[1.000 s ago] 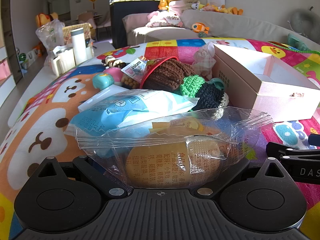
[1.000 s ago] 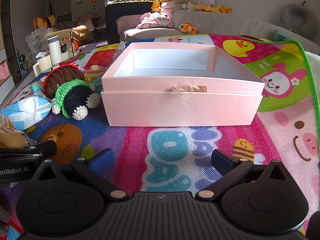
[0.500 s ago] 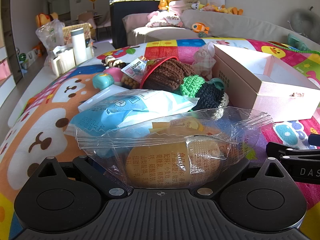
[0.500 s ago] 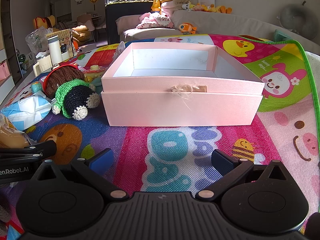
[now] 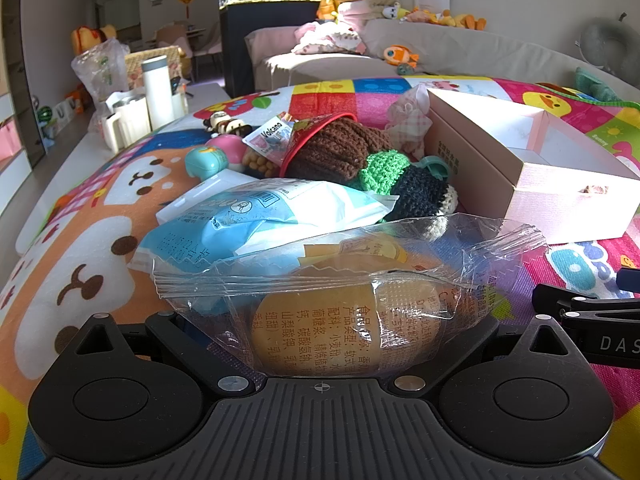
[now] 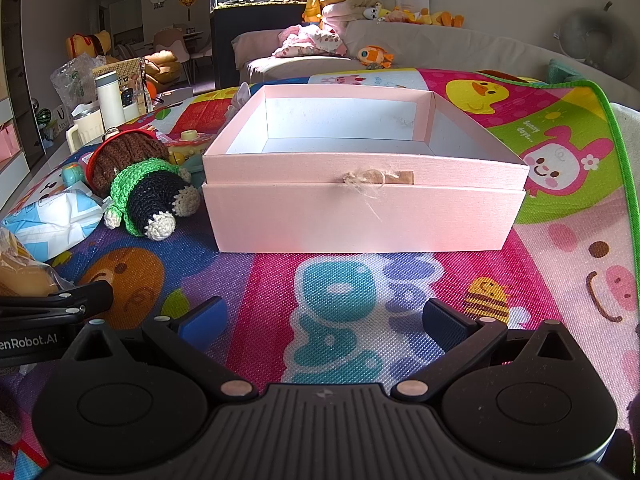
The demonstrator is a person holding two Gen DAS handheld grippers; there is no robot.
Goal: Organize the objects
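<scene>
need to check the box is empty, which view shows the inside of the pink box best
The right wrist view: it faces the pink box head-on, so its bare floor and inner walls show. The left wrist view catches the box obliquely, showing only part of the interior.

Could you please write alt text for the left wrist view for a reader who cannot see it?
The left claw sits around a clear-wrapped bun on a colourful play mat. Behind lie a blue packet, a crocheted doll and an open pink box.
</scene>
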